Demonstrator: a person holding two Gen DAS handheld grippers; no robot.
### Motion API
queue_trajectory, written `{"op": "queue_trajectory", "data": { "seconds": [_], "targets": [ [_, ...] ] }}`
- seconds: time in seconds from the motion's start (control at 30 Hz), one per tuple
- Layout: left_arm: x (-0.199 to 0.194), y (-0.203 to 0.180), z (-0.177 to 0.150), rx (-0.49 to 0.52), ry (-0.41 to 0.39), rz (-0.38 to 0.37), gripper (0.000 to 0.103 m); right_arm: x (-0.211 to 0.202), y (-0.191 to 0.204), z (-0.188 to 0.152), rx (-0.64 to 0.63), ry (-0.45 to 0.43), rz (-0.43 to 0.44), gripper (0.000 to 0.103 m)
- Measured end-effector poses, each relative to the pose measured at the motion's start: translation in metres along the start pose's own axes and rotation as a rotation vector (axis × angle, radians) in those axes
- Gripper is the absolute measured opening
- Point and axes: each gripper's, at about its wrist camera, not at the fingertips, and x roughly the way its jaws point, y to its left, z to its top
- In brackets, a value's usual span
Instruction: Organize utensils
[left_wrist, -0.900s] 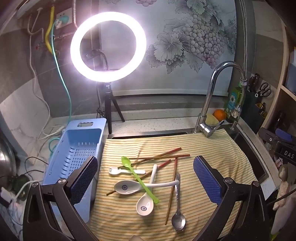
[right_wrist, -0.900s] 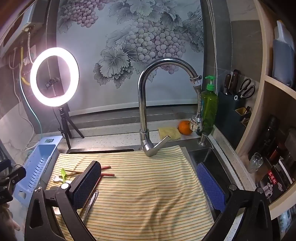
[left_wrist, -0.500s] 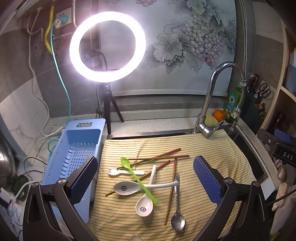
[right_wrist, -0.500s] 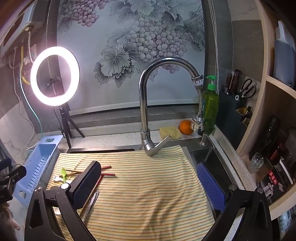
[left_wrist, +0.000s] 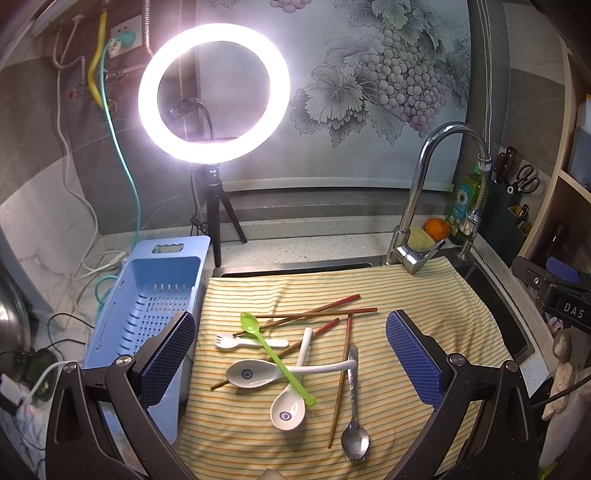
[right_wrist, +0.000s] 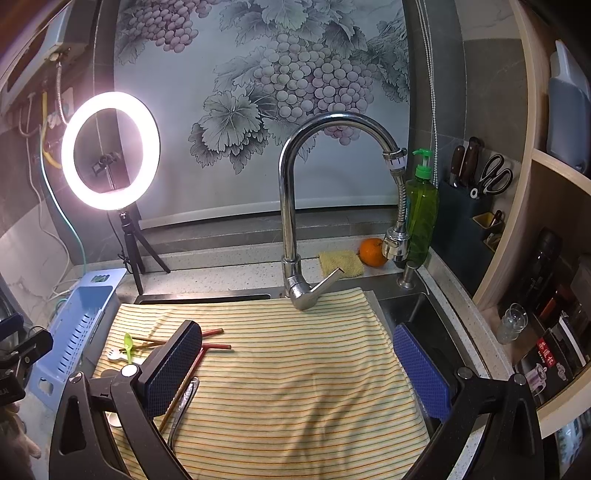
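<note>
A pile of utensils lies on a yellow striped cloth (left_wrist: 424, 295): a green plastic spoon (left_wrist: 273, 354), a white fork (left_wrist: 243, 342), two white ceramic spoons (left_wrist: 251, 373) (left_wrist: 290, 406), a metal spoon (left_wrist: 354, 424) and several red-tipped chopsticks (left_wrist: 321, 314). A blue perforated basket (left_wrist: 147, 306) stands left of the cloth. My left gripper (left_wrist: 291, 362) is open above the pile, holding nothing. My right gripper (right_wrist: 299, 369) is open and empty over the bare right part of the cloth (right_wrist: 303, 369); the pile (right_wrist: 129, 347) shows partly hidden behind its left finger.
A chrome tap (right_wrist: 295, 206) stands behind the cloth, with an open sink (right_wrist: 424, 314) at the right. A lit ring light on a tripod (left_wrist: 214, 96) stands at the back left. An orange (right_wrist: 373, 252), sponge, green soap bottle (right_wrist: 421, 214) and knife block line the back right.
Both views have shifted only slightly. Nothing was taken hold of or let go, and the utensils lie as before.
</note>
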Motion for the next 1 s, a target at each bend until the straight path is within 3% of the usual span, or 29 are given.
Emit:
{"op": "queue_trajectory", "data": {
  "seconds": [0.7,0.93,1.0],
  "targets": [
    [-0.002,-0.001,-0.003,0.000,0.004,-0.004,0.102,0.003,0.002,-0.005,-0.012,-0.006,0.011,0.102],
    [0.001,0.001,-0.007,-0.001,0.021,-0.002,0.102,0.008,0.003,-0.005,-0.043,0.042,0.009,0.102],
    [0.002,0.003,-0.009,-0.005,0.029,-0.001,0.102,0.012,0.003,-0.006,-0.075,0.096,0.000,0.102]
  ]
}}
